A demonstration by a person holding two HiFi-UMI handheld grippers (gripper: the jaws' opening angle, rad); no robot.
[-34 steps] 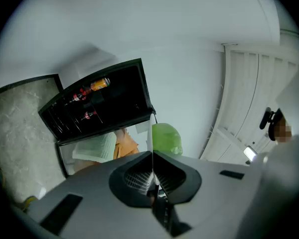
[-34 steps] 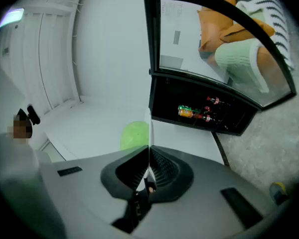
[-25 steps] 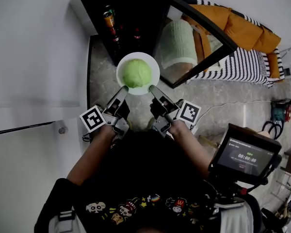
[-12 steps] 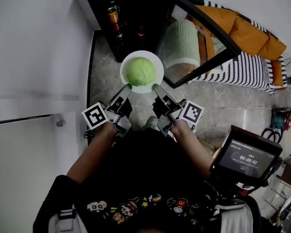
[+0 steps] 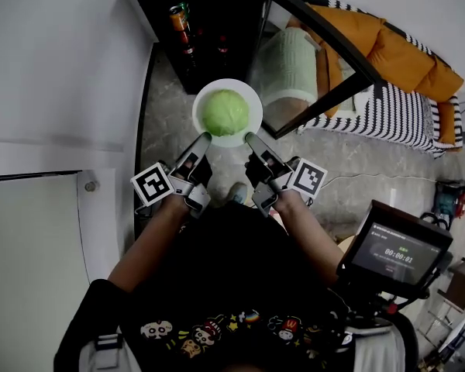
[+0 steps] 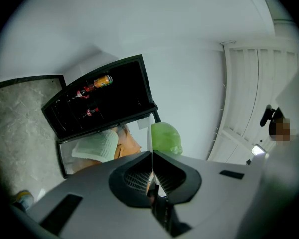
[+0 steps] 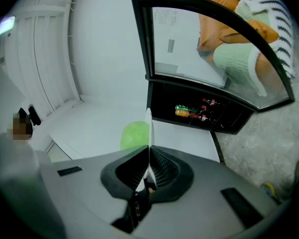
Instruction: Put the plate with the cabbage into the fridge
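In the head view, a white plate [image 5: 227, 84] sits in the upper middle of the frame with a round green cabbage [image 5: 225, 111] on it. The left gripper [image 5: 204, 139] pinches the plate's lower left rim. The right gripper [image 5: 250, 138] pinches its lower right rim. The plate is up in the air, just in front of the open black fridge [image 5: 217, 6] at the top. Bottles [image 5: 182, 23] stand inside the fridge. Its glass door [image 5: 318, 60] swings out to the right.

In the left gripper view, the jaws of the left gripper [image 6: 152, 164] are squeezed tight on the plate [image 6: 150, 133], which looks like a thin white line. The cabbage [image 6: 166, 139] peeks up just to its right. The fridge [image 6: 114, 108] is at the middle left.

In the right gripper view, the jaws of the right gripper [image 7: 148, 167] are squeezed tight on the plate's [image 7: 148, 126] thin edge too. The cabbage [image 7: 133, 135] shows just to its left. The fridge [image 7: 224, 116] is at the middle right.
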